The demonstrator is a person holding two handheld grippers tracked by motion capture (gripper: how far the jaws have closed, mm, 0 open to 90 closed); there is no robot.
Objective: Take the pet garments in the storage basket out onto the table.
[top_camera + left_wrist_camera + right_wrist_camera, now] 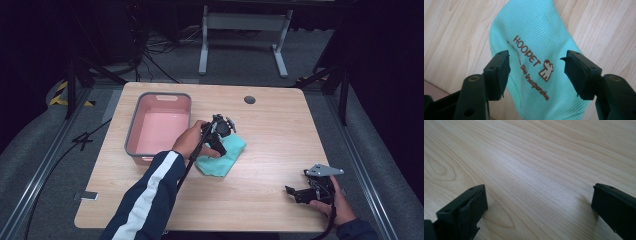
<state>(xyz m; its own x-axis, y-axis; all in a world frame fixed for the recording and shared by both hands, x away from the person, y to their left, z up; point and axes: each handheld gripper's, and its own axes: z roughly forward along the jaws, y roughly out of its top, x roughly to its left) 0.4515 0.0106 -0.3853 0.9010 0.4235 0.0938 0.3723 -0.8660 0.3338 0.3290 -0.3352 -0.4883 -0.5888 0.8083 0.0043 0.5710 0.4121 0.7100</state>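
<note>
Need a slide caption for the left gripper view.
Open left gripper poised over a mint-green woven cloth printed with brown lettering, on a light wooden table.

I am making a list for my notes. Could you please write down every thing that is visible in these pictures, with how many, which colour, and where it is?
table: one, light wood, centre of the high view.
tub: one, grey outside and pink inside, on the table's left part.
cloth: one, mint green with brown print, on the table just right of the tub.
round hole cover: one, dark grey, near the table's far edge.
desk frame: one, light grey, on the floor beyond the table.
left gripper: one, black, jaws open over the cloth.
right gripper: one, black, jaws open over bare wood at the table's near right.
sleeve: one, dark blue with white stripe, on the left arm.
</note>
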